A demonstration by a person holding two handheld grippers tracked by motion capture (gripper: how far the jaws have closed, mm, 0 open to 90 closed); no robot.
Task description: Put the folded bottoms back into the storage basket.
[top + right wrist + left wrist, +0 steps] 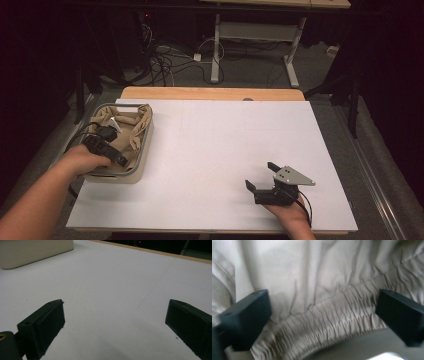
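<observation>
Beige cloth (pixel 319 290) between parted fingers (pixel 247 317)

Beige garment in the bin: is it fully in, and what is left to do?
Done, it seems: the beige garment lies bunched inside the bin, nothing draped over the rim. In hand: nothing; the left gripper is over the bin with jaws open, the garment's elastic band lying between them, unpinched. The right gripper rests open on the white tabletop. Left: probably just drawing the left gripper out.
</observation>
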